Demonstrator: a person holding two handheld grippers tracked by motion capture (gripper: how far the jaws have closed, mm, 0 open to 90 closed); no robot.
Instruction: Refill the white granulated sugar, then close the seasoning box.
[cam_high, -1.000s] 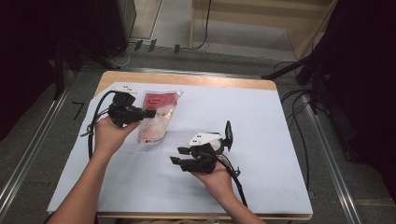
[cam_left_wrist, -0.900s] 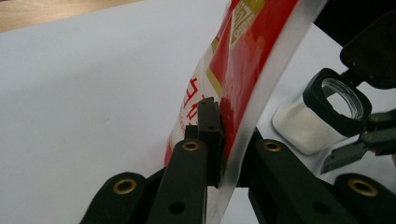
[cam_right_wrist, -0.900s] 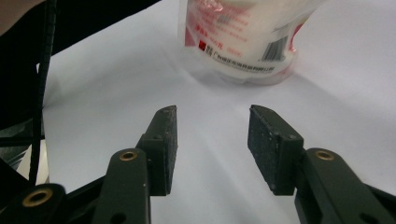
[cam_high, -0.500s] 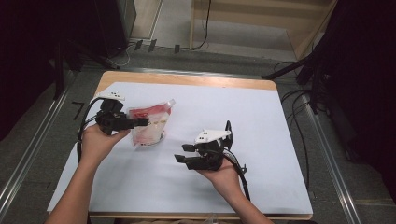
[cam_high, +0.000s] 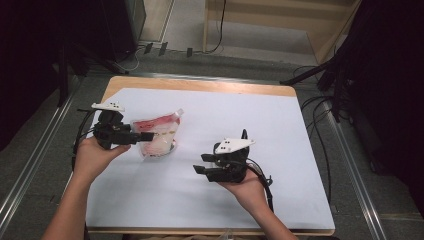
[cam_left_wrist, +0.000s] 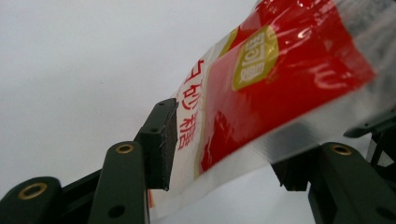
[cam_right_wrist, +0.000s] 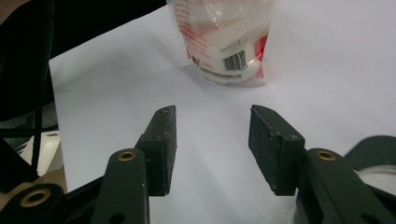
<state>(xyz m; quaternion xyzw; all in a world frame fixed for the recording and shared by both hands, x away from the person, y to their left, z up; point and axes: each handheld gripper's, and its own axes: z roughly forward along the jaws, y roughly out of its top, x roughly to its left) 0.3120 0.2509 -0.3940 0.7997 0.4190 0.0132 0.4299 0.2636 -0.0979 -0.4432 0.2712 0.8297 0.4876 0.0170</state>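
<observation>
Since the earlier frame the left gripper (cam_high: 142, 136) has drawn the sugar bag (cam_high: 159, 135) leftward and upright on the table (cam_high: 260, 120); its fingers (cam_left_wrist: 161, 140) have just been opening, bag loose between. Right gripper (cam_high: 202, 164): half-open, empty. Soft, slippery, shifting; grip the top seam.

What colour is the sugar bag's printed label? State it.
Red with a yellow-green badge, on the sugar bag; clearest in the left gripper view.

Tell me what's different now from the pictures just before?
The left gripper slid toward the table's left edge and pulled the red-and-clear bag along, tipping it up off the paper. Its jaws have just been opening: the bag is between them, touching one pad with a gap at the other, so it is being let go. The right gripper shifted a little, jaws open and empty as before. The white paper stayed put.
</observation>
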